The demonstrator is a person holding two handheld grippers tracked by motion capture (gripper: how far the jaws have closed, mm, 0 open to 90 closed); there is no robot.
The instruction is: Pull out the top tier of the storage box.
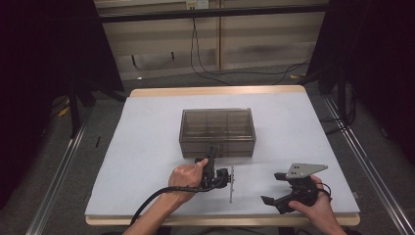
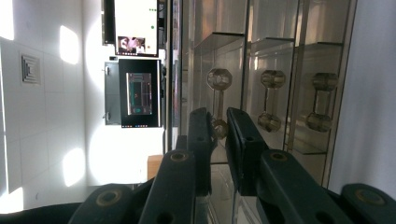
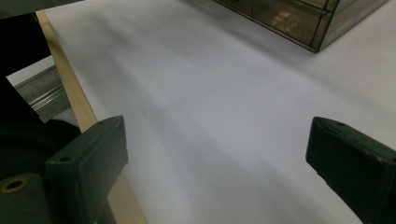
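A smoky see-through drawer box point(image 1: 217, 128) stands at the middle of the white table point(image 1: 147, 137). My left gripper point(image 1: 211, 152) is turned on its side against the box's front face. In the left gripper view its jaws point(image 2: 219, 119) are nearly together around the end of a clear dumbbell-shaped drawer handle point(image 2: 218, 79); two more such handles point(image 2: 273, 100) sit to the right. My right gripper point(image 1: 272, 189) rests near the front right of the table, open, with bare white table between its fingers point(image 3: 217, 128). A corner of the box point(image 3: 299, 18) lies beyond it.
The table's wooden front edge point(image 3: 70, 84) runs close by the right gripper. Black cables point(image 1: 205, 68) lie on the floor behind the table. Metal rails point(image 1: 58, 171) flank both sides, and dark curtains hang left and right.
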